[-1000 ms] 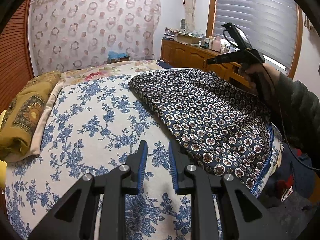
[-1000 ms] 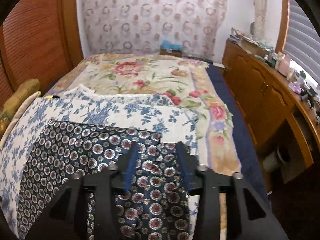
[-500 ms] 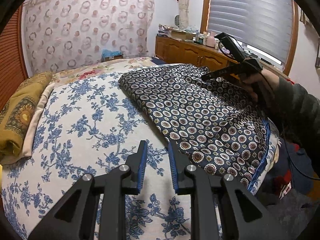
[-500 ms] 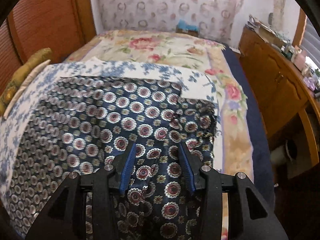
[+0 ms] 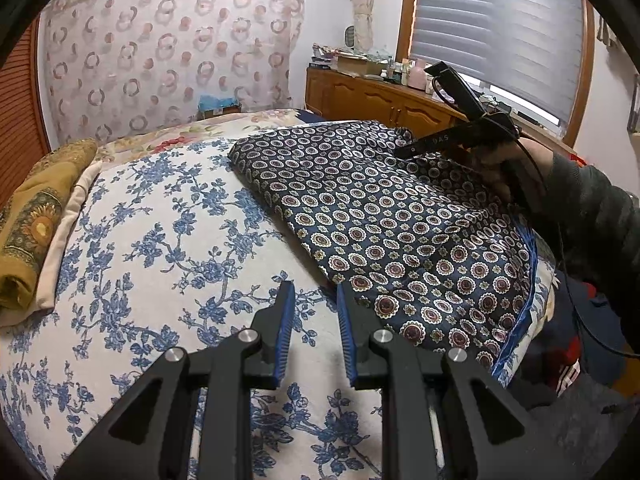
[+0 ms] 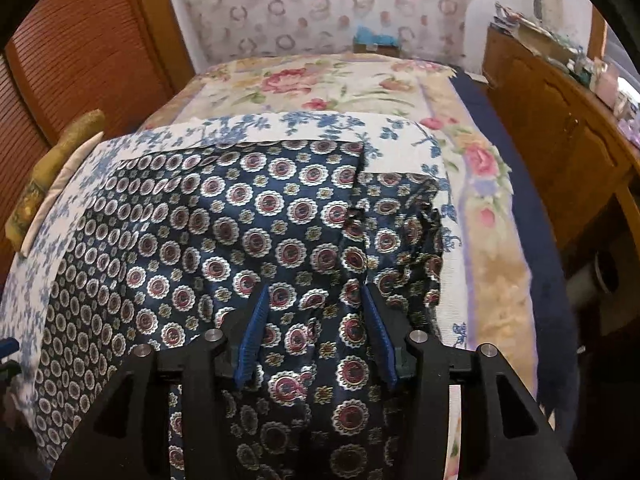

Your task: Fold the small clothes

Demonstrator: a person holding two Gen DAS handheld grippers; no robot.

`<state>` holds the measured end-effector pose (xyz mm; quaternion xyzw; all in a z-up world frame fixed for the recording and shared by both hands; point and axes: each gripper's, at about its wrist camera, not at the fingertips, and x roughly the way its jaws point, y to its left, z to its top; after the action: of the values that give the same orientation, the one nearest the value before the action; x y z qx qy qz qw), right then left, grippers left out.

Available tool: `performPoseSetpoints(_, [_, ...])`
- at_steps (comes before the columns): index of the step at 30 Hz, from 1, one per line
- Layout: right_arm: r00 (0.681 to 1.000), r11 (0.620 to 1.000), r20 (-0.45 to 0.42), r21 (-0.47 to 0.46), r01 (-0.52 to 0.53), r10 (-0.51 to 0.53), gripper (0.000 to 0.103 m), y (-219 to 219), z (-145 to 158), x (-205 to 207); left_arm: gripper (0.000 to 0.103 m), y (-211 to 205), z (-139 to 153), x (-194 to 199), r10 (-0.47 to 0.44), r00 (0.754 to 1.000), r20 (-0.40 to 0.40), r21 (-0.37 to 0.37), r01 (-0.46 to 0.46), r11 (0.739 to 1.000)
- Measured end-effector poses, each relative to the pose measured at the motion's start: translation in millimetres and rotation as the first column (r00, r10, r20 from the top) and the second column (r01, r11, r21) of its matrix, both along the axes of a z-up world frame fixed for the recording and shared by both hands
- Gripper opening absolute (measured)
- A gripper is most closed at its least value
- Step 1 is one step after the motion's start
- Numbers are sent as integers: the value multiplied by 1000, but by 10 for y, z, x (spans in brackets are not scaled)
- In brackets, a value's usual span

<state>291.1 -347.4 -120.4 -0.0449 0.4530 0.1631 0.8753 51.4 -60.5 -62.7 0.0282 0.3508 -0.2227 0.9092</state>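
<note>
Left and right wrist views, one moment. Your left tool [image 5: 312, 300] hangs over the blue-flowered white cover [image 5: 160, 248] of the bed [image 6: 500, 280], its blue-padded fingers [image 5: 285, 320] set a narrow gap apart with nothing between them; the near edge of the garment lies just beside the right-hand finger tip. The task's thing, a dark navy garment [image 5: 400, 232] printed with red-and-white medallions, lies spread on that cover, on the right-hand part of the bed in the left view, one long edge running diagonally away from you. Your right tool [image 6: 316, 300] points steeply down onto the garment [image 6: 248, 240]; its jaws are closing, with a rumpled ridge of the cloth between the fingers [image 6: 256, 320], and whether the pads already press on it cannot be told. In the left view, your right hand [image 5: 508, 168], in a dark sleeve [image 5: 592, 216], grips that tool's handle above the garment's far side. A mustard-yellow cushion [image 5: 36, 220] lies at the left edge of the bed. A wooden cabinet [image 5: 380, 100] stands beyond the bed, under the blinds [image 5: 500, 28].
</note>
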Motion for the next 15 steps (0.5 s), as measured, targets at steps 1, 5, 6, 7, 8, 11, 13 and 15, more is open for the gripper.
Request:
performPoseSetpoints(1, [1000,1000,8,-3,-20,20,18,33,4,-22,19,-4,-1,-2,-1,1000,0,0,1,1000])
performPoseSetpoints(5, [994,996,74,-49,-72,76,3,104,95,-140,19,-31,-5,-10,-8,1000,-2,0,8,1000])
performPoseSetpoints(6, [993,997,88,-46,-68,72,3,93,128,-154,19,-42,-11,-7,-10,1000,-4,-1,10,1000])
performPoseSetpoints(7, [992,997,109,-46,-59,64,3,71,178,-178,19,-54,-18,-8,-15,1000,-8,-2,15,1000])
performPoseSetpoints(8, [991,998,123,-46,-50,55,2,48,212,-193,19,-68,-25,-12,-22,1000,-11,-3,22,1000])
performPoseSetpoints(11, [989,998,147,-62,5,4,2,-84,283,-202,19,-90,-32,-20,-30,999,-14,-4,30,1000])
performPoseSetpoints(13, [989,997,145,-73,37,-26,2,-173,289,-199,19,-100,-31,-27,-36,999,-16,-8,36,999])
performPoseSetpoints(15, [989,994,136,-86,73,-61,2,-276,265,-195,19,-115,-27,-29,-46,999,-25,-21,45,999])
